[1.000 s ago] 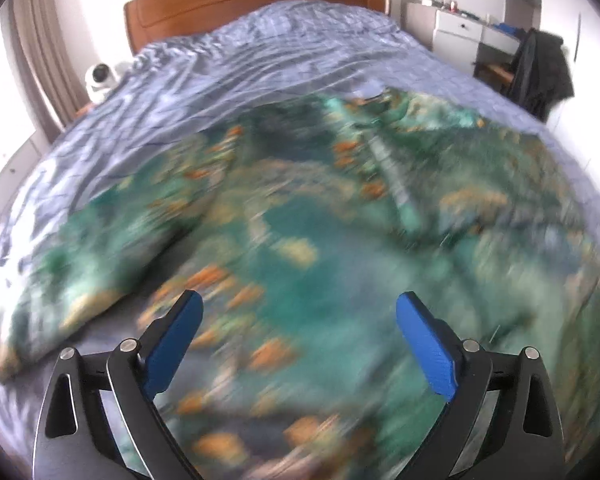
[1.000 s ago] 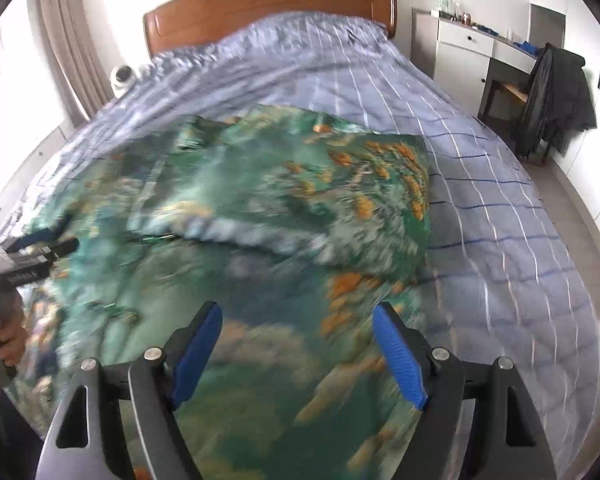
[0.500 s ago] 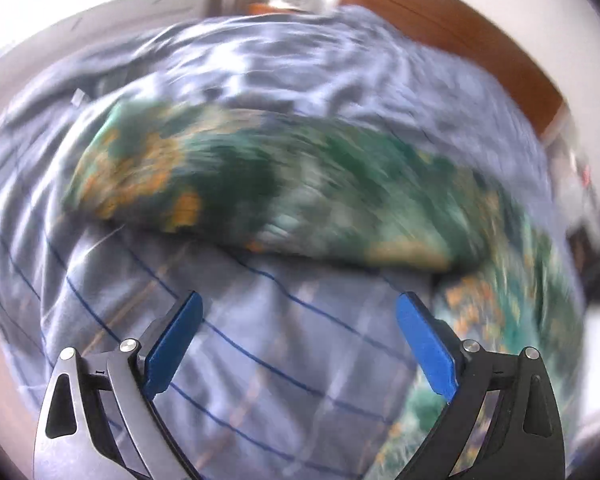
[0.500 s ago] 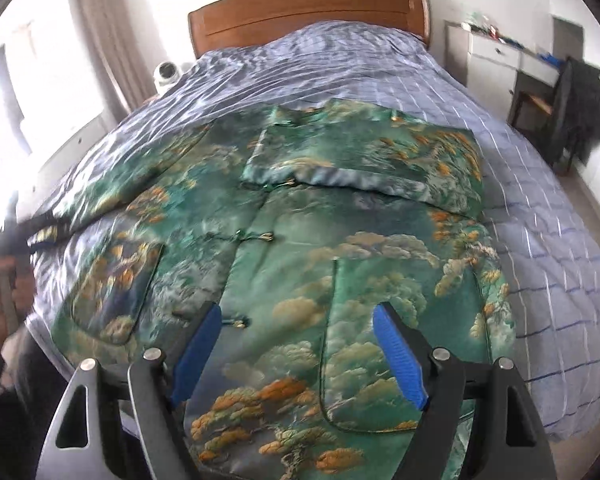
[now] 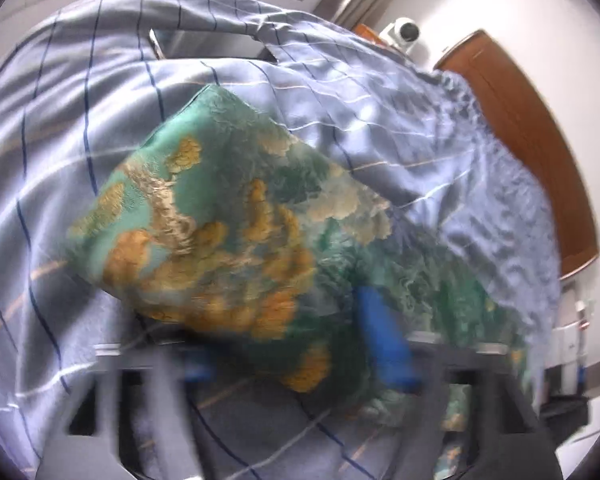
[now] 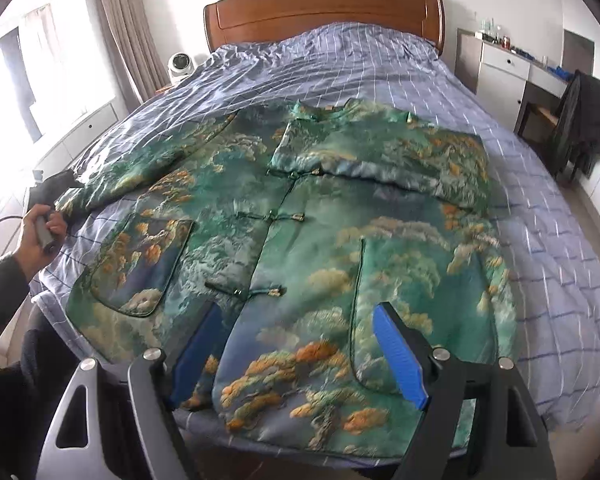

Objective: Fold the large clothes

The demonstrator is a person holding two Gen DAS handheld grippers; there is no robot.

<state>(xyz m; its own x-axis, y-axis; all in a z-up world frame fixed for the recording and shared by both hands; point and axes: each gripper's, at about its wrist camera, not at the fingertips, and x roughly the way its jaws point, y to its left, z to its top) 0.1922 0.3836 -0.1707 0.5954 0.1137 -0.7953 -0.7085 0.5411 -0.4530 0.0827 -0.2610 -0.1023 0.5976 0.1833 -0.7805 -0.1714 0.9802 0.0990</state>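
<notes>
A large green jacket (image 6: 300, 240) with orange and cream tree print lies front up on the bed. Its right sleeve is folded across the chest; its left sleeve stretches out to the bed's left edge. My right gripper (image 6: 296, 344) is open and empty, hovering over the jacket's hem. My left gripper (image 5: 292, 344) is at the cuff of the left sleeve (image 5: 204, 220); the view is blurred, and the cuff lies between its blue pads (image 5: 384, 340). In the right wrist view the left gripper (image 6: 56, 188) sits at that cuff, held by a hand.
The blue checked bedspread (image 6: 560, 260) covers the bed, with a wooden headboard (image 6: 324, 12) behind. A small white camera (image 6: 180, 65) sits at the left of the headboard. A white desk and a chair with a dark coat (image 6: 584, 120) stand right.
My left gripper has swung left and down to the sleeve cuff, and its pads have come closer together. My right gripper has pulled back, showing the whole jacket.
</notes>
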